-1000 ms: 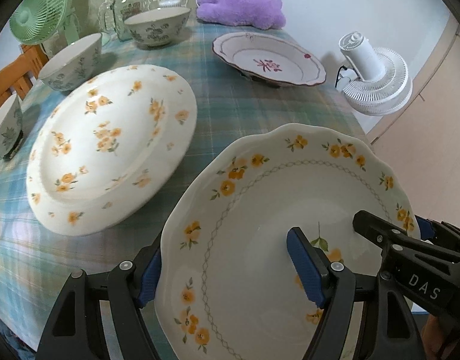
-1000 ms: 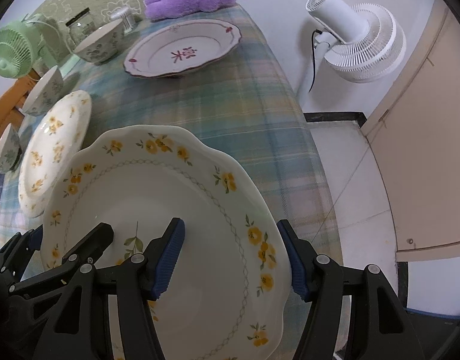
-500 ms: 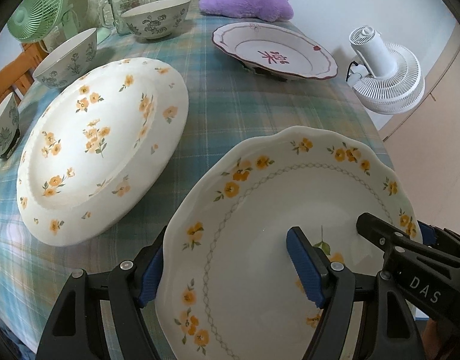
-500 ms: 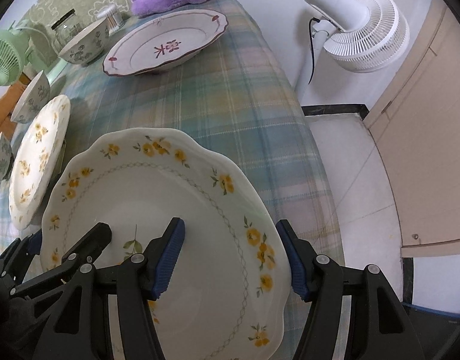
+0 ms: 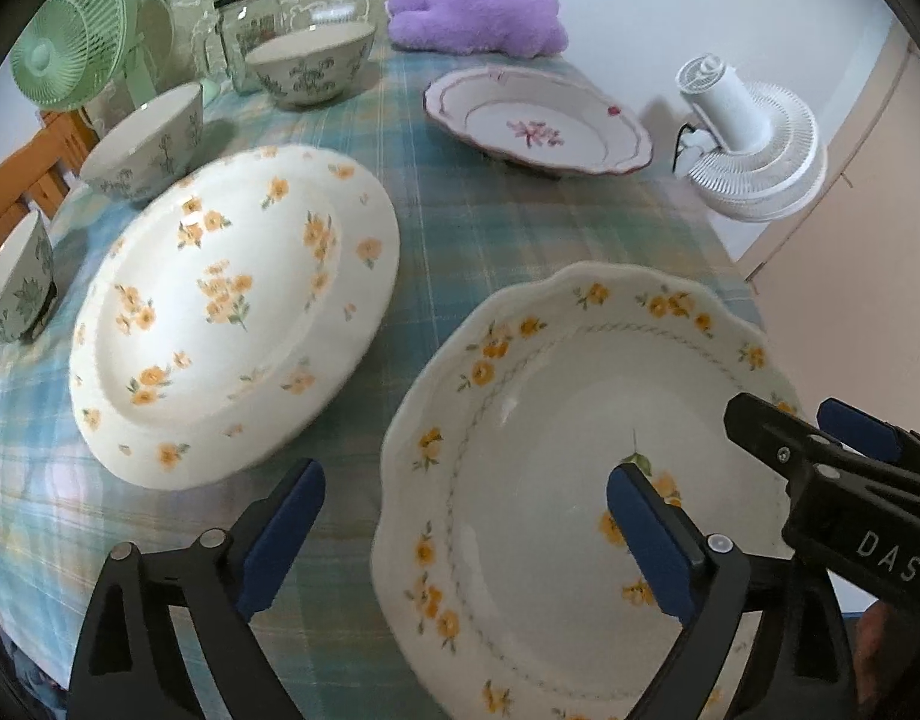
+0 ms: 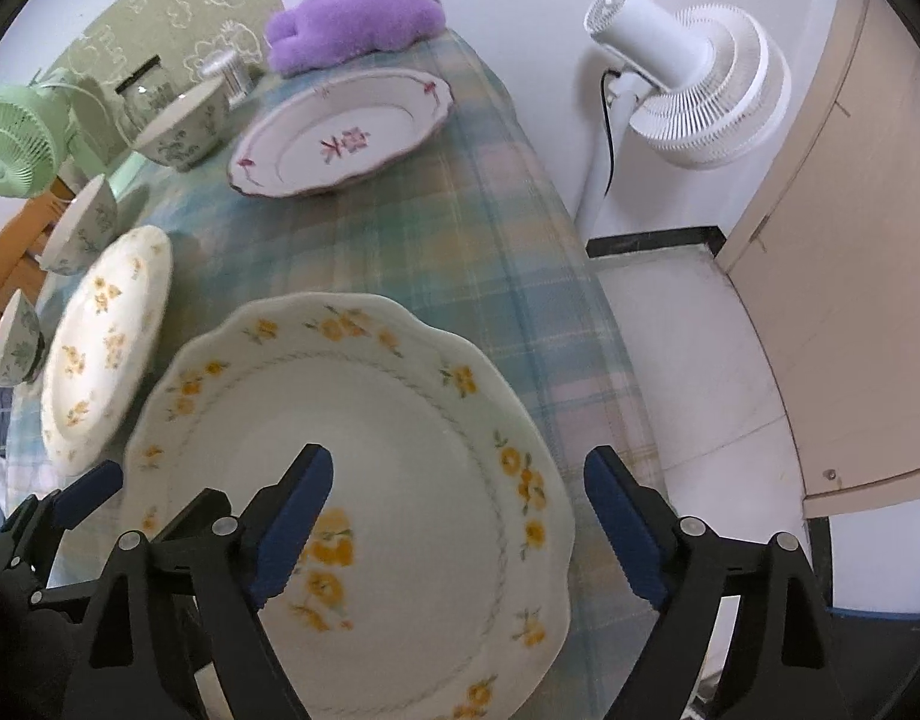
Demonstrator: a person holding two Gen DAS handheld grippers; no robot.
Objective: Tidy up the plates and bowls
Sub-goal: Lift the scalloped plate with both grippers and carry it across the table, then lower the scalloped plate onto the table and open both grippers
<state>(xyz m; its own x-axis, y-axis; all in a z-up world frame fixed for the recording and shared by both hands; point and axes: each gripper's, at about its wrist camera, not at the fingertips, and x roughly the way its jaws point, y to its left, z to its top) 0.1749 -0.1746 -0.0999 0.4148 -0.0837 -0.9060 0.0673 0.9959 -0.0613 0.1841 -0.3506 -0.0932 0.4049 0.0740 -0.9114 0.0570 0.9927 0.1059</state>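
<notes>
A scalloped plate with yellow flowers (image 5: 556, 456) (image 6: 364, 468) lies at the table's near right corner. My left gripper (image 5: 466, 534) is open, its left finger clear of the plate's left rim and its right finger over the plate. My right gripper (image 6: 457, 528) is open astride the plate's right rim. A round yellow-flower plate (image 5: 232, 306) (image 6: 106, 342) lies to the left. A red-rimmed plate (image 5: 532, 120) (image 6: 340, 132) lies farther back. Three floral bowls (image 5: 310, 69) (image 5: 148, 141) (image 5: 13, 282) stand along the back left.
The table has a plaid cloth (image 5: 496, 228). A green fan (image 5: 70, 54), a glass jar (image 5: 247, 24) and a purple plush (image 5: 478, 12) stand at the back. A white fan (image 6: 688, 72) stands on the floor right of the table edge. A wooden chair (image 5: 16, 192) is left.
My left gripper has opened wider and its left finger has come off the scalloped plate's rim. Both views have shifted slightly; the plates have stayed on the table.
</notes>
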